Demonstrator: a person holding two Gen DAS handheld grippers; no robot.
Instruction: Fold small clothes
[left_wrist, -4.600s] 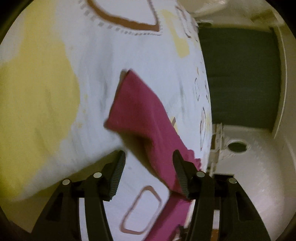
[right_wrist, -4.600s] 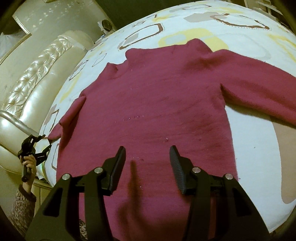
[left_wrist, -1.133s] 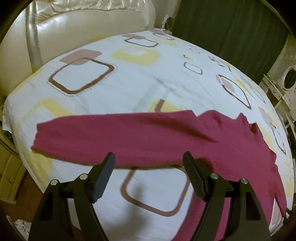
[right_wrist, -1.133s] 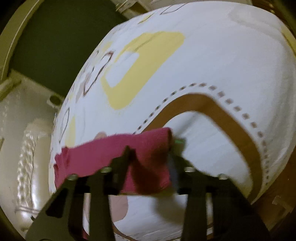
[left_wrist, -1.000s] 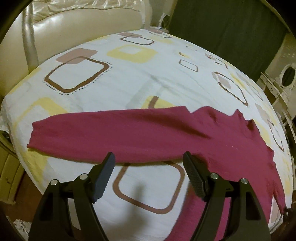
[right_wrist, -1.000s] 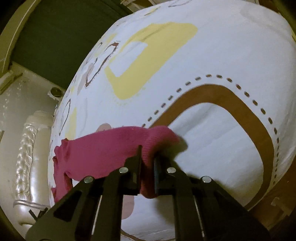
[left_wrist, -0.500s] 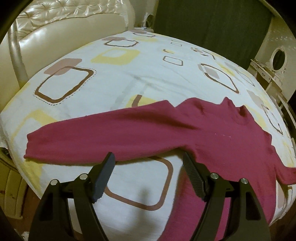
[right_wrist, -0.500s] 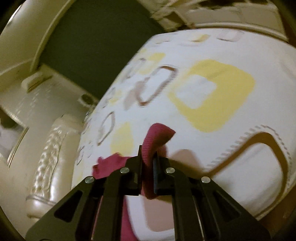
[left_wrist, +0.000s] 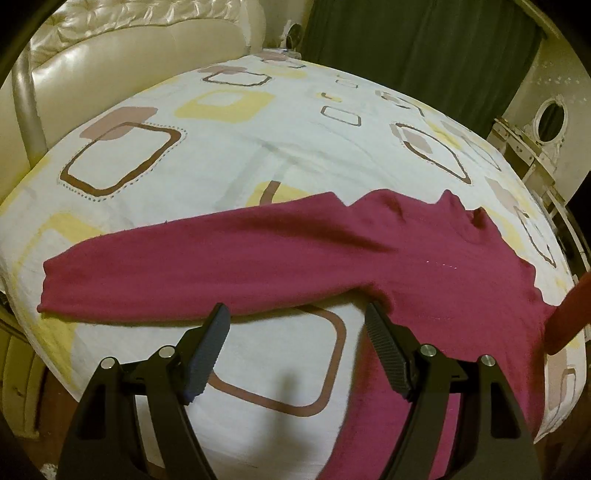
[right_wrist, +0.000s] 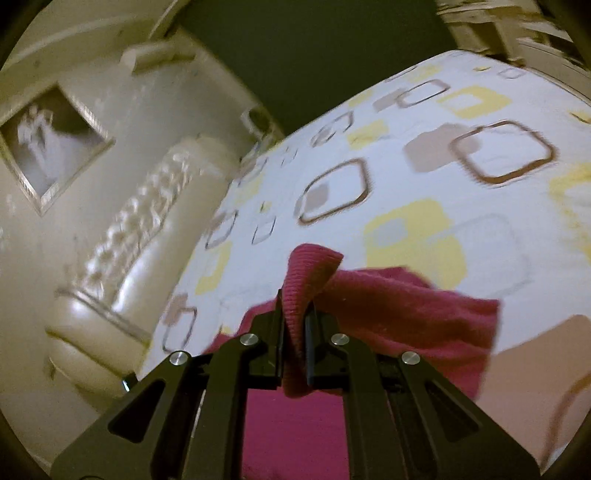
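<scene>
Magenta sweater (left_wrist: 424, 266) cuff pinched, right hand-held gripper (right_wrist: 294, 325) raised (left (left_wrist: 295, 347) spread) — hovering

Home bedroom indicated. A bed (left_wrist: 229, 155) with patterned sheet, tufted headboard (left_wrist: 122, 48) and dark curtain (left_wrist: 417, 44) are seen. A framed picture (right_wrist: 51, 147) is hung on the wall.

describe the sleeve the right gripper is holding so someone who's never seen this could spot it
Start at the bed with its white sheet of yellow and brown squares; a magenta sweater lies across it. The held sleeve is pinched and raised by the right gripper, while the other sleeve lies flat.
</scene>
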